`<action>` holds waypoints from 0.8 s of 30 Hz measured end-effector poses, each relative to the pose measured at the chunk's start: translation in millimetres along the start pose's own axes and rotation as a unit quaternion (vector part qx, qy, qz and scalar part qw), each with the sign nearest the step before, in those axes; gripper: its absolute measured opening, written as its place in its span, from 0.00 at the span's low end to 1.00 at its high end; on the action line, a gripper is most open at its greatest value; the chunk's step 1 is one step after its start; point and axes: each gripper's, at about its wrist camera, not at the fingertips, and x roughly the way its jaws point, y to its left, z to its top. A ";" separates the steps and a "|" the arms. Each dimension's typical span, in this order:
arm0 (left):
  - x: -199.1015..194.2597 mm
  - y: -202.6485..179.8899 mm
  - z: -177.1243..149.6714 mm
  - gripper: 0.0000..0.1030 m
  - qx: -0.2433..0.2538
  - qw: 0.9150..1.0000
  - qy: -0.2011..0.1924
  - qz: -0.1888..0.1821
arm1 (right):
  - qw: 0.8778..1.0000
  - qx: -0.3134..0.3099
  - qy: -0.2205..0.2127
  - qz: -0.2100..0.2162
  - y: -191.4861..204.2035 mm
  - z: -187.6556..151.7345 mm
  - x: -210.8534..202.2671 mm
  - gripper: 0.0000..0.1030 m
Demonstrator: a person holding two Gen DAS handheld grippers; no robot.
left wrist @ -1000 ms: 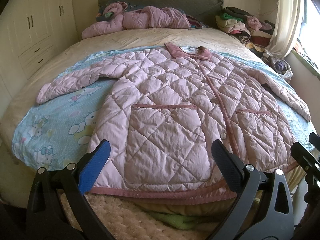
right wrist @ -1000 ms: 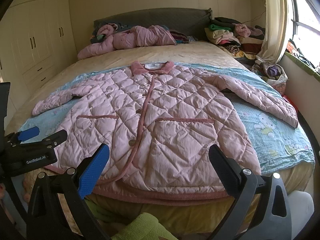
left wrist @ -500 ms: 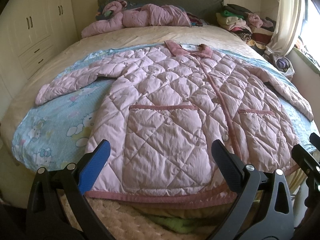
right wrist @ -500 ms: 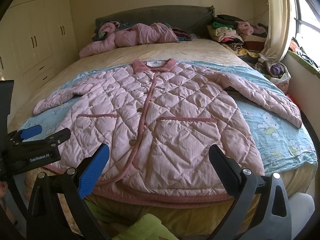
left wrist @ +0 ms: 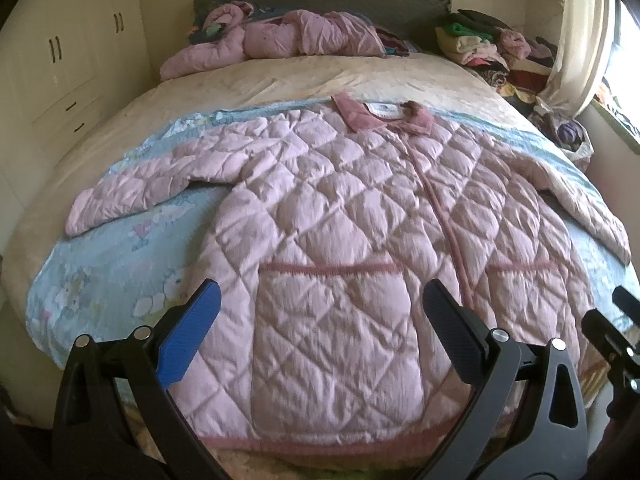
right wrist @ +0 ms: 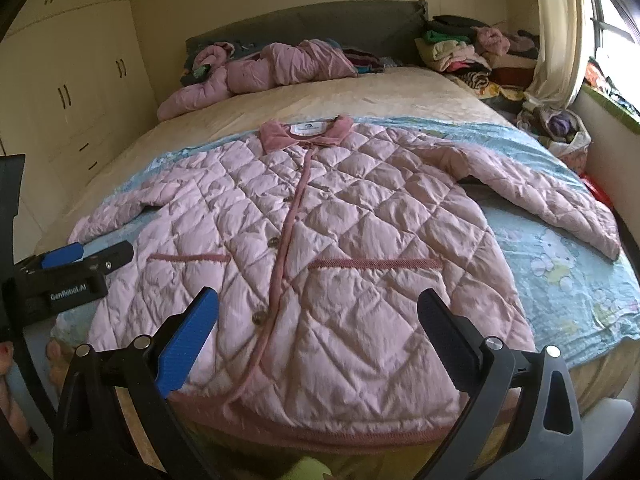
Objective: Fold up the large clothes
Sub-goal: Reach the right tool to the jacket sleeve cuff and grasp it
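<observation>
The pink quilted coat [left wrist: 360, 248] lies spread face-up on the bed [left wrist: 280, 84], hem at the near edge. Both the left gripper [left wrist: 320, 332] and right gripper [right wrist: 318, 332] hover above the hem, fingers wide apart, empty. The puffy padding may slip from a shallow pinch, or the hem could slide off the edge.

Daylight enters from the window [right wrist: 612, 20] at the right, blown out to white glare. The room is softly lit with a warm, slightly hazy cast. Fisheye distortion bends the bed [left wrist: 360, 76] and blackens the corners; details look mildly soft.
</observation>
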 end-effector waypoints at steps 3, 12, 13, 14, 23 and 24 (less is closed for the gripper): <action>4.6 -1.7 14.3 0.92 -0.001 1.000 -0.001 0.001 | 1.000 0.008 -0.002 0.008 -2.0 11.8 6.8 0.96; 22.1 -6.7 56.1 0.92 0.006 1.000 -0.001 0.002 | 0.999 0.033 -0.010 0.031 -4.7 55.2 25.5 0.96; 24.0 -7.4 59.8 0.92 0.008 1.000 -0.001 0.001 | 0.999 0.035 -0.012 0.034 -5.1 60.1 27.3 0.96; 26.1 -8.2 64.7 0.92 0.010 1.000 -0.001 0.001 | 0.999 0.037 -0.013 0.036 -5.8 65.6 29.5 0.96; 44.3 -21.5 109.0 0.92 0.017 1.000 -0.006 -0.003 | 0.996 0.076 -0.023 0.052 -20.0 112.5 49.3 0.96; 47.3 -23.8 113.8 0.92 0.018 1.000 -0.005 -0.004 | 0.995 0.083 -0.025 0.049 -23.8 118.8 51.8 0.96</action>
